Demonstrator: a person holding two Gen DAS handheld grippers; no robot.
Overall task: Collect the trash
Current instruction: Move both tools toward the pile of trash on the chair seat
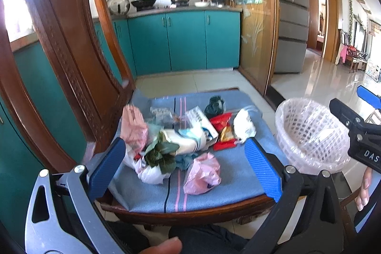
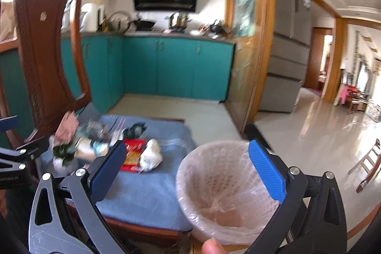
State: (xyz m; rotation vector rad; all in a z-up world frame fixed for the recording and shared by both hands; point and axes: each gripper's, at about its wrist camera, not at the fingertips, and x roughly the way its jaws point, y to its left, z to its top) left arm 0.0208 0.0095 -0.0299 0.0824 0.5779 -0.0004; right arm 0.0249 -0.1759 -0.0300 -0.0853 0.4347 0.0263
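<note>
A pile of trash lies on the blue cushion [image 1: 228,180] of a wooden chair: two pink plastic bags [image 1: 202,174], wilted green leaves [image 1: 160,154], a white box [image 1: 202,125], a red wrapper [image 1: 221,132], crumpled white paper [image 1: 243,124] and a dark bag [image 1: 214,105]. A white mesh waste basket [image 1: 309,132] lined with clear plastic stands right of the chair. My left gripper [image 1: 185,166] is open and empty above the near part of the pile. My right gripper [image 2: 188,171] is open and empty over the basket [image 2: 221,192] and the cushion's edge [image 2: 147,201].
The carved wooden chair back [image 1: 69,51] rises at the left. Teal kitchen cabinets [image 1: 183,39] with pots on the counter stand behind. A glass-fronted wooden cabinet [image 1: 254,23] and a grey fridge [image 1: 290,16] are at the right. Glossy tiled floor [image 1: 333,77] extends right.
</note>
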